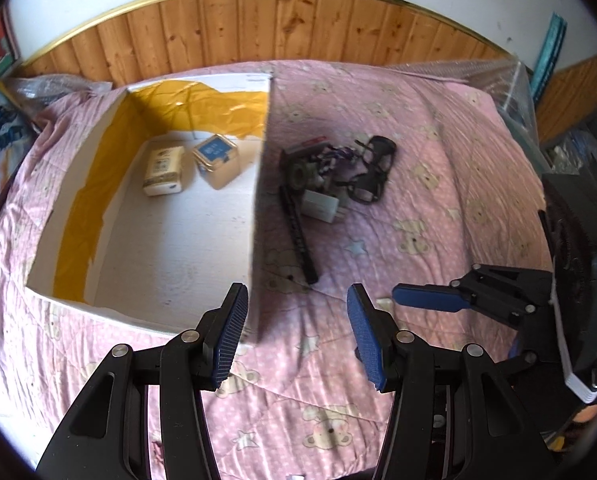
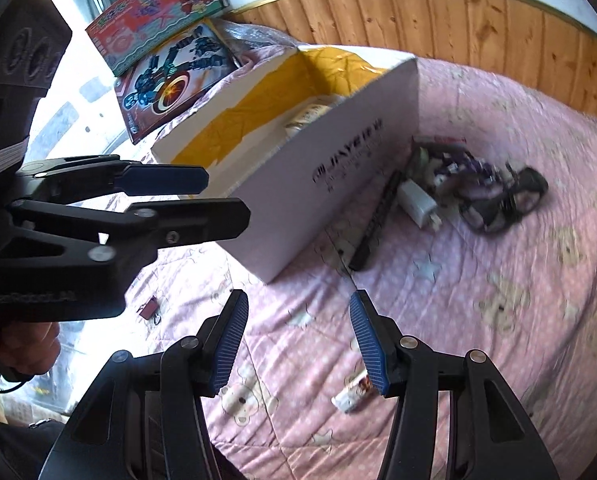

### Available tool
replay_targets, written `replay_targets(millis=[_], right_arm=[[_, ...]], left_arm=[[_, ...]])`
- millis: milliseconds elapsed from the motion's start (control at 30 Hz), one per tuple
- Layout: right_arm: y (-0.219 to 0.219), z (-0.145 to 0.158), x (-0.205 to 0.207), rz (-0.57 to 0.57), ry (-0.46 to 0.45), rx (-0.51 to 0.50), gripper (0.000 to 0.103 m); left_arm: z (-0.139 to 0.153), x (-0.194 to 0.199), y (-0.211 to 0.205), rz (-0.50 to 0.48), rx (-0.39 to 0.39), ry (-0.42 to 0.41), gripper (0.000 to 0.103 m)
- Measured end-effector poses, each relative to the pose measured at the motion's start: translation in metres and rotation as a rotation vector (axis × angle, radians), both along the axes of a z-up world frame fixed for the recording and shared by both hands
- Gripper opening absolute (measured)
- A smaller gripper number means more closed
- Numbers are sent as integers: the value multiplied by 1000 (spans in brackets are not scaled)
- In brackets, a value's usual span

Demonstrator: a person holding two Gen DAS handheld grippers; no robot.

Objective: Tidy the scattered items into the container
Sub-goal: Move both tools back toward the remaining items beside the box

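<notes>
Both claws hover over the bed w/ nothing in them: left claw (image 1: 296, 336) spread wide, right claw (image 2: 298, 340) spread wide too; nearest stray is a small white packet (image 2: 352, 396) lying on the pink quilt (image 2: 478, 360) just under the right claw's right finger, so right hand is clearly closer to it; a small dark-red clip (image 2: 149, 309) lies off to the left near the quilt's edge, below the left claw as seen from the right wrist; farther ahead a black bar (image 1: 298, 236) lies w/ its long axis running roughly away from the claws, close beside the box wall; beyond it the main pile: white charger (image 1: 321, 205), tangled bits, black glasses (image 1: 372, 170), all right of the white box (image 1: 98, 136), touching or overlapping each other; box itself sits ahead-left of the left claw, open top, w/ a beige packet (image 1: 163, 172) and a blue-lid tin (image 1: 217, 160) inside at the far end; my guess: right claw takes the near packet, then carries it left across to the box.
</notes>
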State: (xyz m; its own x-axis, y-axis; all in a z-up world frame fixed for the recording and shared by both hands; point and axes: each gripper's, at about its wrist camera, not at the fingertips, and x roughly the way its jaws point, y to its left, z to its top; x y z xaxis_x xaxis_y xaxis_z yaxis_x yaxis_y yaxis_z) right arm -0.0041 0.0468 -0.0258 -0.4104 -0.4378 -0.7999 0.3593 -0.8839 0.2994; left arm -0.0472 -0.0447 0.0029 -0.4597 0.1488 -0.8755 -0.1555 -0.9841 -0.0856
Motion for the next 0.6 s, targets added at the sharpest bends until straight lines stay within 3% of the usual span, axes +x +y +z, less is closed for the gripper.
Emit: replay_targets(millis=[300,500,600], right_arm=[[30,-32,18,-97,-55,-45,55],[52,-58,26,-181,-108,-52,45],[56,-67,27,-198,-125,-45,42]], left_arm=[[-25,-5,24,-18,-15,-41,55],[-46,-23,40,-28,-35,-69,55],[-57,-35,48,-5,-99,-62,55]])
